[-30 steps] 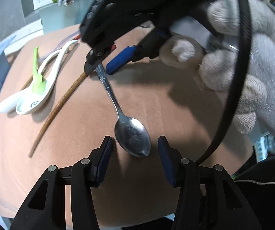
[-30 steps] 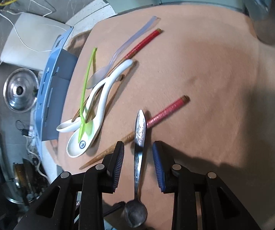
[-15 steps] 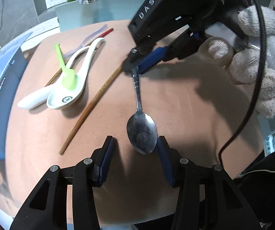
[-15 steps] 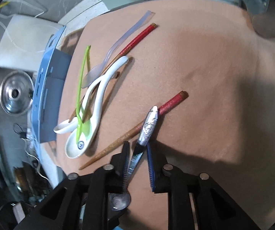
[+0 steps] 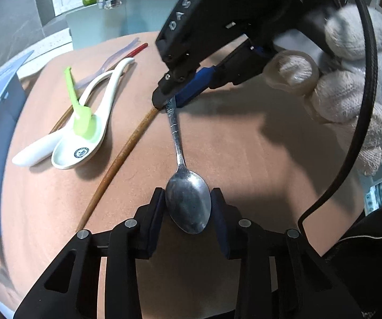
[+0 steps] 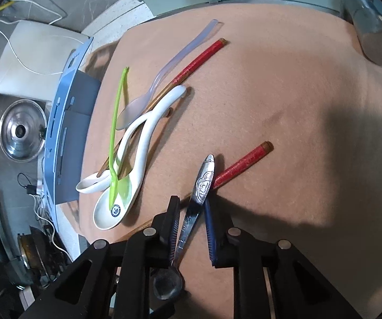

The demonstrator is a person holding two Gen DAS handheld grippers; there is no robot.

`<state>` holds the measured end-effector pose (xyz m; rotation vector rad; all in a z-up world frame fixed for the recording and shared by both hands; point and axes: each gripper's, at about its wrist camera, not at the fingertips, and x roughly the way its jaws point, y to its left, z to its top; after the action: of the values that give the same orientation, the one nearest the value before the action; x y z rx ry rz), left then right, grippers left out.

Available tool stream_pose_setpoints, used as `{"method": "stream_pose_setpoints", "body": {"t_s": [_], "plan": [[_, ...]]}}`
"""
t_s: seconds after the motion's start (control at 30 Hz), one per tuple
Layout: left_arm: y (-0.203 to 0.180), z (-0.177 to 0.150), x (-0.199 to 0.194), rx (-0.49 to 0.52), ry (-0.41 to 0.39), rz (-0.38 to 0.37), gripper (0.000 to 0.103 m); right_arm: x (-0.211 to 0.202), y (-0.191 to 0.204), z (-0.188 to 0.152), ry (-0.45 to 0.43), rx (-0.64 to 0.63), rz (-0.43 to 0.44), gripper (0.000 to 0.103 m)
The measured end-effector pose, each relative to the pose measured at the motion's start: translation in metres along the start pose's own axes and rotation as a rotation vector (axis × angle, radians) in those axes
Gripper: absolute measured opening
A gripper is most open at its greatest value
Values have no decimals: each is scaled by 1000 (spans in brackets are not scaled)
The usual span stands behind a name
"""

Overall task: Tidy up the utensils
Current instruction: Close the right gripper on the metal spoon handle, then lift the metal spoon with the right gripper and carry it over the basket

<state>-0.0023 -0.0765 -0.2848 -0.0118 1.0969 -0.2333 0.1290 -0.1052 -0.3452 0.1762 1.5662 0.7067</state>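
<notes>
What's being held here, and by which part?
The metal spoon: left gripper clamps its bowl, right gripper appears to grip its handle, though that contact isn't fully clear.

both wrist views low and close over the mat [image 5: 244,159], facing each other, sharing the metal spoon [image 5: 188,207]

Left claw [image 5: 188,207] closed, right claw [image 6: 191,220] parted
</notes>
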Motion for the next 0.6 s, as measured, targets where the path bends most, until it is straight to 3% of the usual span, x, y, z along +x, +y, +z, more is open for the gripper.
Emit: {"method": "stream_pose_setpoints", "body": {"t_s": [0.13,0.33,0.6], "plan": [[4,4,3,16,3,-1,34,2,0,-4,16,-7,40,19],[22,3,1,3,4,-20,34,3,7,-6,2,-67,1,15],[35,-3,-7,-49,-5,-88,34,-3,-9,-12,3,14,69,9]]}}
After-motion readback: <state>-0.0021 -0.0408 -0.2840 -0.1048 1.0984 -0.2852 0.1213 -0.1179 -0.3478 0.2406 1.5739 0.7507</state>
